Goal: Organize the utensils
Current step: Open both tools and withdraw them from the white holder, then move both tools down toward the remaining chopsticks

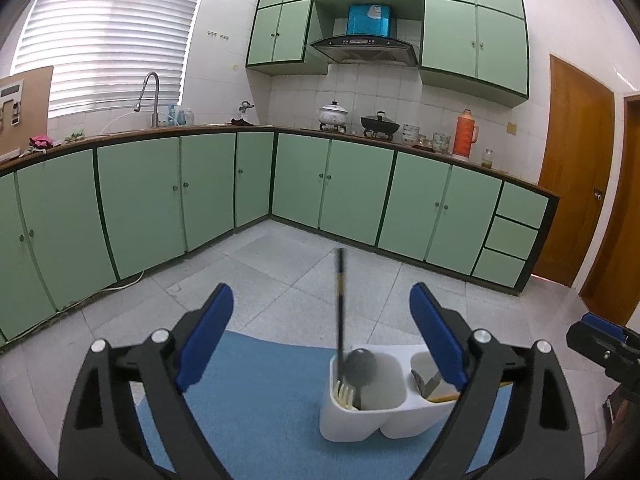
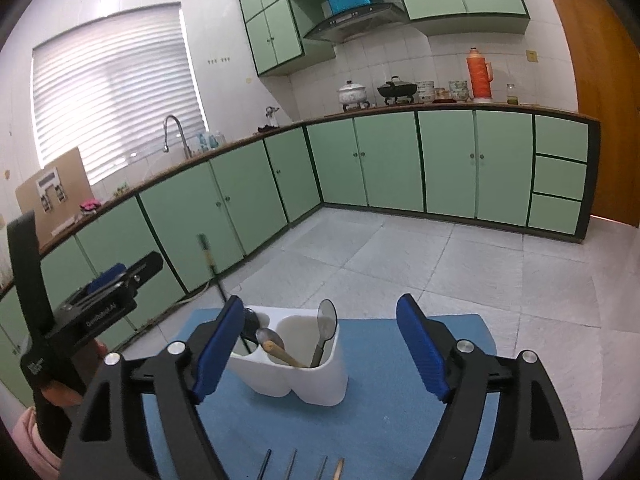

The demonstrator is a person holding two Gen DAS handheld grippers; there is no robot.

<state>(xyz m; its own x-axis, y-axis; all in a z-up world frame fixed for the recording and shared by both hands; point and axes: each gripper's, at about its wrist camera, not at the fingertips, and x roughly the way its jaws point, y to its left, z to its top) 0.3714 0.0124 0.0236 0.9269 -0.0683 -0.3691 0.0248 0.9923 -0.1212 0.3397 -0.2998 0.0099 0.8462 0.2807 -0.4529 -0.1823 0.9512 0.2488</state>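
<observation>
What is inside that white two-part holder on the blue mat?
The white holder has two compartments. One holds a metal spoon and a wooden-handled spoon; the other holds a dark ladle, a pale fork and a long dark handle. Their lower ends are hidden by its walls.

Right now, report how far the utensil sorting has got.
Done: the white holder already has a metal spoon and other utensils standing in its two compartments. In hand: nothing; the left tool and right tool are both open. Left: several handles lying on the blue mat.
</observation>
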